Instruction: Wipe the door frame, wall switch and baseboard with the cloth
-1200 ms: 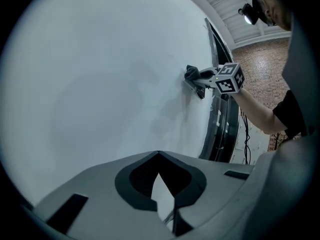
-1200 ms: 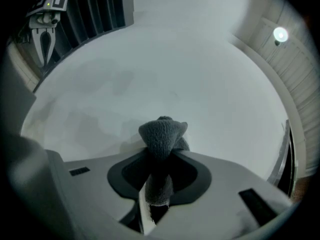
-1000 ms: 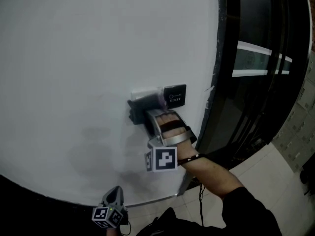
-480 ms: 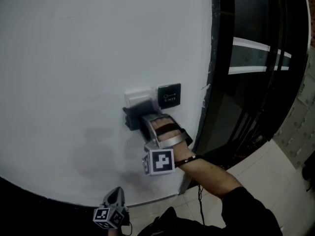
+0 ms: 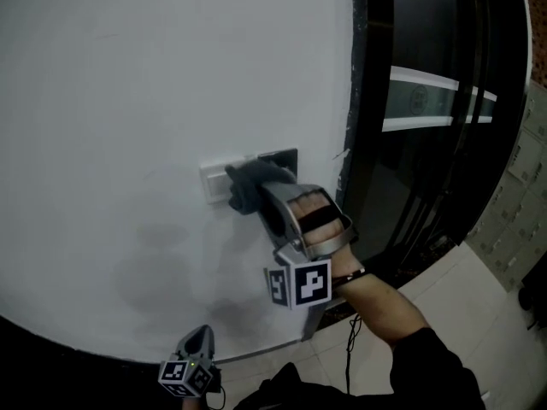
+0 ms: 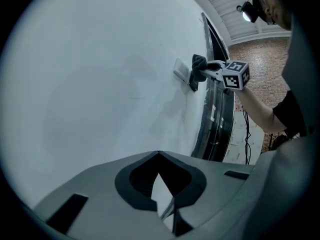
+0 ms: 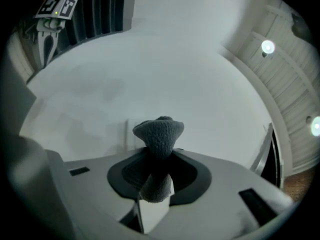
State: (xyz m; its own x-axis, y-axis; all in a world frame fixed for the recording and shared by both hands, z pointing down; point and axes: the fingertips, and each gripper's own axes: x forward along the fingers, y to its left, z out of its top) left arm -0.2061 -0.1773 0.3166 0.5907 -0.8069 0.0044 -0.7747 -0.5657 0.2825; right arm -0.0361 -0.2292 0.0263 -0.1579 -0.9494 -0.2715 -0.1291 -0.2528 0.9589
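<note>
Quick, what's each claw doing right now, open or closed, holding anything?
Left claw: closed, empty.
Right claw: closed on the grey cloth.

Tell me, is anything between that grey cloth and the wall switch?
Nothing visible stands between them. The right gripper is clamped on the cloth, and the cloth appears pressed straight against the wall switch.

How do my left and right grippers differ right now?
The right gripper is up at the wall switch; the left gripper hangs low, well away from it. The right gripper's jaws clamp the grey cloth; the left gripper's jaws are together on nothing. Both face the white wall.
</note>
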